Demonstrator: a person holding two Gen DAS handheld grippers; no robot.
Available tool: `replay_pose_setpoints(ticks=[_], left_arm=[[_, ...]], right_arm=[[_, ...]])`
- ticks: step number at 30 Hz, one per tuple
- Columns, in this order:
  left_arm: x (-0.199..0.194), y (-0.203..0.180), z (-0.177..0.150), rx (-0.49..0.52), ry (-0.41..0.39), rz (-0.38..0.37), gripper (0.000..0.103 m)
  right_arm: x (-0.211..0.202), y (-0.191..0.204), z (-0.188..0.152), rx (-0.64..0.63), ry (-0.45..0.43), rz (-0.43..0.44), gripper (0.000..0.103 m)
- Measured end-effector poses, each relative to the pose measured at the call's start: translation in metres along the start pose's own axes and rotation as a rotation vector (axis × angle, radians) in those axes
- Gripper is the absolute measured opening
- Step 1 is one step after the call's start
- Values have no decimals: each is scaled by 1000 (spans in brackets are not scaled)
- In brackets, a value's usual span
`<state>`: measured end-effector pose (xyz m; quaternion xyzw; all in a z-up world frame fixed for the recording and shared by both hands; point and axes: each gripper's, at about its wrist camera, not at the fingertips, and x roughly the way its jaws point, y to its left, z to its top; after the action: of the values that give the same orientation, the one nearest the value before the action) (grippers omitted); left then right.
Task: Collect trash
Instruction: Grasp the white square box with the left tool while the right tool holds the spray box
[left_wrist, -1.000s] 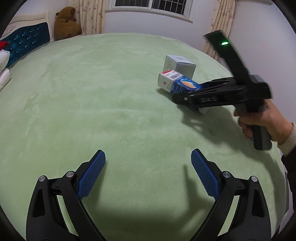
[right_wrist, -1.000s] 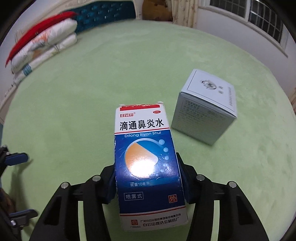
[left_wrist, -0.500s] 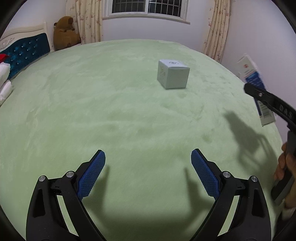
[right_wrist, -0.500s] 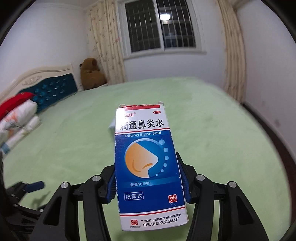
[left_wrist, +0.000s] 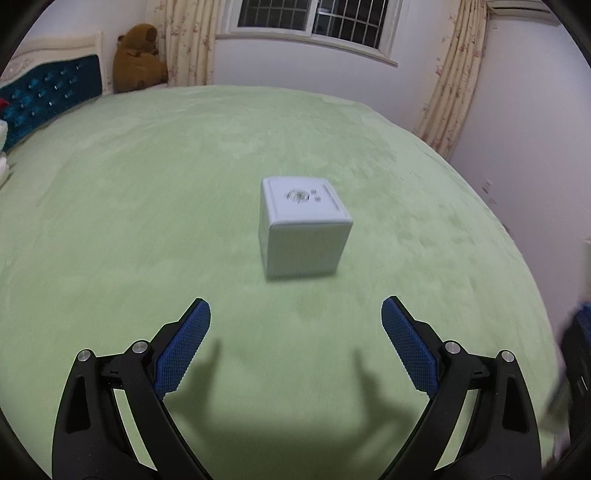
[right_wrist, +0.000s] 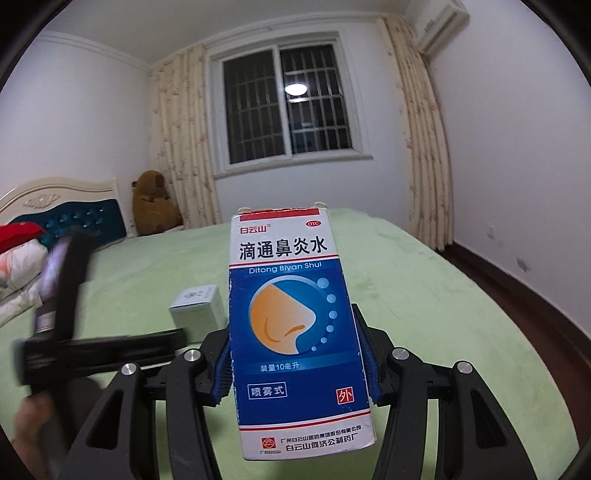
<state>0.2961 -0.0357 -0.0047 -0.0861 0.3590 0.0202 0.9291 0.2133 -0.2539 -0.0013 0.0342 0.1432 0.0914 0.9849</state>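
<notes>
My right gripper (right_wrist: 295, 363) is shut on a blue and white nasal spray box (right_wrist: 295, 317) and holds it upright, lifted above the green bed. A pale grey cube box (left_wrist: 303, 225) stands on the bed cover, straight ahead of my left gripper (left_wrist: 295, 325), which is open and empty a short way in front of it. The cube box also shows in the right wrist view (right_wrist: 197, 306), behind the left gripper's blurred black body (right_wrist: 92, 350).
The green bed cover (left_wrist: 147, 206) fills the area. A blue tufted headboard (left_wrist: 48, 96) and pillows (right_wrist: 18, 273) lie at the left, a brown teddy bear (left_wrist: 136, 59) in the far corner. Curtains, window and dark floor (right_wrist: 517, 302) are beyond the bed's right edge.
My right gripper lifted the nasal spray box off the bed and swung away to the right. My left gripper moved forward toward the grey cube box, which now looks nearer.
</notes>
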Motion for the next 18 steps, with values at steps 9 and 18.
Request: replay_pose_setpoints(ticks=[9,18], left_arm=[[40,-22,17,50,-5,70,91],[75,-17,44,-10,-3,87,91]], right_arm=[[4,-3,2,26,5,25,54],[13,-1,2,42,41,36,54]])
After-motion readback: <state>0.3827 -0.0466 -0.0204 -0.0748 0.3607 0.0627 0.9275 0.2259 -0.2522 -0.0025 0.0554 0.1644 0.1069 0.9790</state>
